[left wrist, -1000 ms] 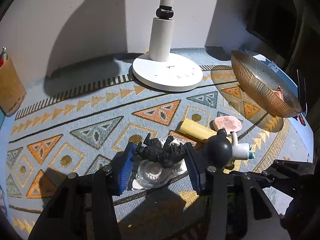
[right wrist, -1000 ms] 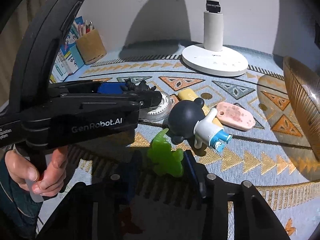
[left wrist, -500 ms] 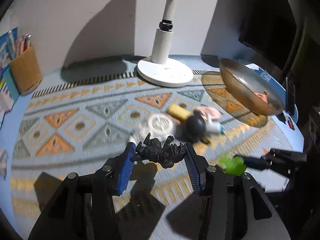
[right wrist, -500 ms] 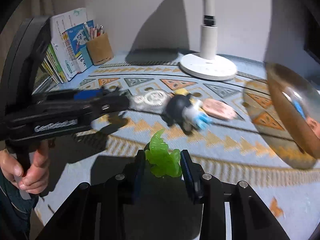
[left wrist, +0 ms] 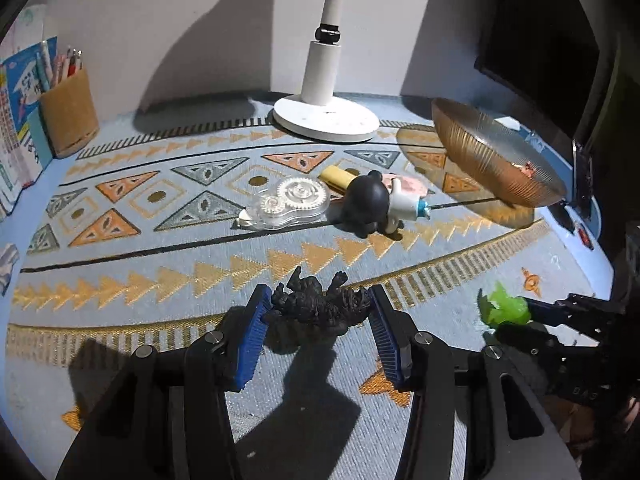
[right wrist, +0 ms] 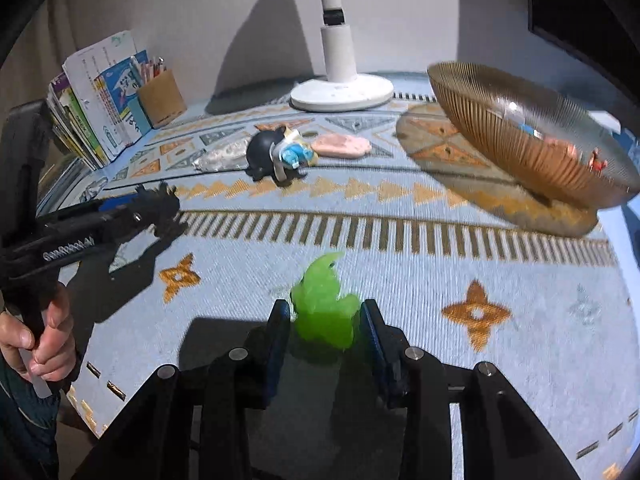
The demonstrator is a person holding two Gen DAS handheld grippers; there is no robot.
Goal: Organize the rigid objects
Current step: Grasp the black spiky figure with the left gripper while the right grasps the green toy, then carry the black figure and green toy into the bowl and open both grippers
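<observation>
**Two figurines held above the patterned counter**

At left, the left hand-held gripper [left wrist: 318, 314] was clamped on a black dragon figurine [left wrist: 320, 304], which sat crosswise between its blue pads [left wrist: 250, 336]. To the right, the right hand-held gripper [right wrist: 325, 320] gripped a green figurine [right wrist: 324, 312] upright between its fingers; its jaws had just been opening slightly. Farther right, the ribbed amber bowl [right wrist: 500, 136] stood on the counter [right wrist: 420, 280], well apart from both.

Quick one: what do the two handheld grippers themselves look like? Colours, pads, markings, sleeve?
Both are matte black two-finger units with silver pivot screws. The left gripper has ribbed blue pads; the right gripper has darker blue pads. In the right wrist view, the left unit's body carries white "GenRobot.AI" lettering above a pistol-style handle, and the hand on it shows a dark teal sleeve. No cables visible.
</observation>
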